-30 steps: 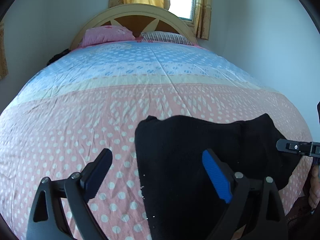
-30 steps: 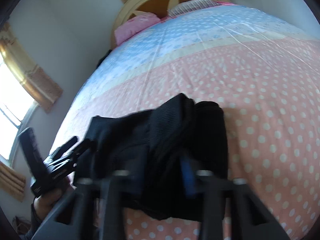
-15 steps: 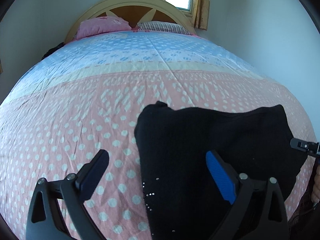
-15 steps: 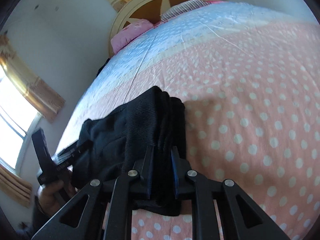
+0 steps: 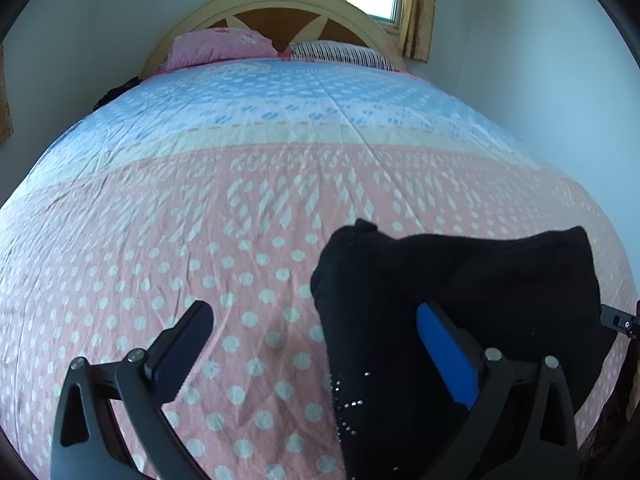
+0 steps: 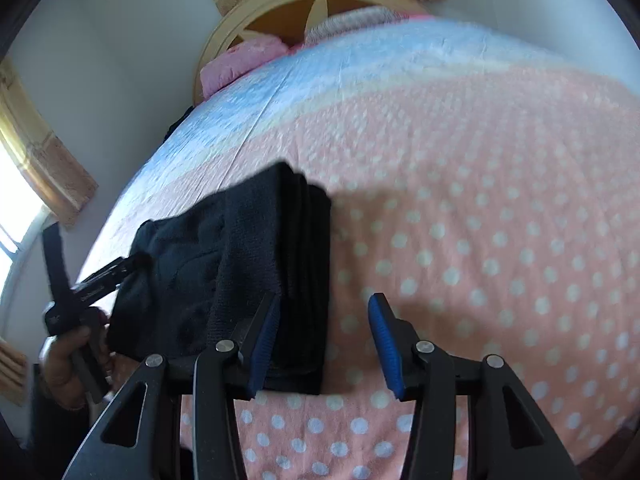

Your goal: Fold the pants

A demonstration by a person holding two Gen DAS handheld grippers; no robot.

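The black pants [image 5: 460, 300] lie folded in a thick bundle on the pink dotted bedspread [image 5: 240, 280], near the bed's front edge. My left gripper [image 5: 316, 340] is open wide and holds nothing. Its blue right pad [image 5: 444, 352] hangs over the pants and its left finger [image 5: 192, 336] over bare bedspread. In the right wrist view the pants [image 6: 240, 260] show stacked layers on their right side. My right gripper [image 6: 324, 340] is open at that side, its left pad [image 6: 264, 340] next to the cloth. A hand [image 6: 68, 356] holds the left gripper [image 6: 100, 280] at the bundle's left end.
The bedspread turns cream and blue toward the headboard [image 5: 288, 12], where a pink pillow [image 5: 220, 46] and a striped pillow [image 5: 340, 54] lie. White walls stand close on both sides. A curtained window [image 6: 24, 152] is at the left.
My right gripper, shut on the pants' edge half a second ago, has opened and let go. The bundle now rests on the bed. The left gripper stayed open and drifted slightly left.
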